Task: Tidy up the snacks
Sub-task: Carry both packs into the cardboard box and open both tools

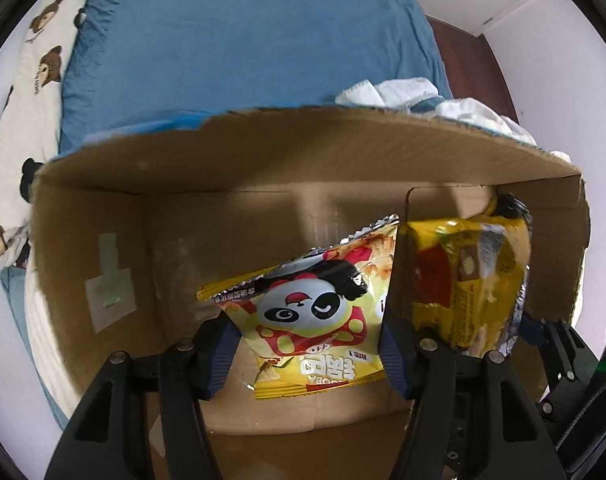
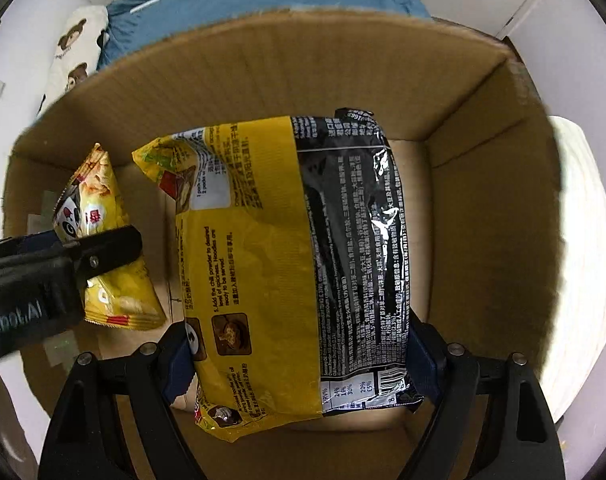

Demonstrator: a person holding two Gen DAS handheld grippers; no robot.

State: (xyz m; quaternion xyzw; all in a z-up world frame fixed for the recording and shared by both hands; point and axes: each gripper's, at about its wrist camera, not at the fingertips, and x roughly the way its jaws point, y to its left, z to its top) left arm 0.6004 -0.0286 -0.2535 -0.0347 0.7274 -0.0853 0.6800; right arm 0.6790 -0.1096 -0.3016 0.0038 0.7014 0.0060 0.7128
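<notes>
Both grippers hang over the open cardboard box (image 1: 343, 148), each with a packet inside its walls. My left gripper (image 1: 305, 352) is shut on a small yellow snack bag with a panda face (image 1: 315, 312), its blue pads pressed on the bag's two sides. My right gripper (image 2: 303, 360) is shut on a large yellow and black noodle packet (image 2: 295, 248), clamped across its width. In the right wrist view the panda snack bag (image 2: 103, 216) and the left gripper's black finger (image 2: 103, 248) show at the left. In the left wrist view the noodle packet (image 1: 463, 272) hangs to the right.
The cardboard box (image 2: 483, 128) stands on a bed with a blue cover (image 1: 243, 40). A white pillow with bear prints (image 1: 35, 92) lies at the left and white cloth (image 1: 403, 94) behind the box. A white wall (image 1: 563, 40) rises at the right.
</notes>
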